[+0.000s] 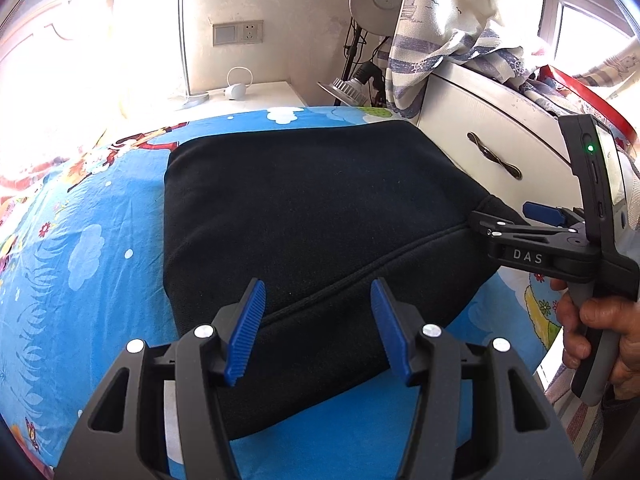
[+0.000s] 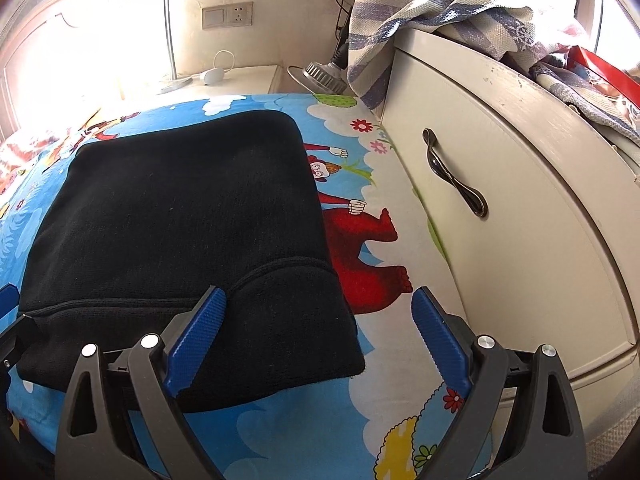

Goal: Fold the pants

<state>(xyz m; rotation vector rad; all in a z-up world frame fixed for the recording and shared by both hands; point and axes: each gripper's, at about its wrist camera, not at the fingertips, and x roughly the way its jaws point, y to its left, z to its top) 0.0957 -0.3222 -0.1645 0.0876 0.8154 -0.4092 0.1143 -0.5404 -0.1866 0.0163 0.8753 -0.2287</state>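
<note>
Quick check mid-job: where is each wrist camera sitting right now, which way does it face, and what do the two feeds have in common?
Left wrist: on the left gripper, angled down over the near edge of the folded black pants; jaws open and empty. The right gripper and the hand holding it show at right.
Right wrist: on the right gripper, angled down at the pants' near right corner; jaws open.
Shared: pants, cartoon bedsheet, white cabinet, wall socket.
</note>
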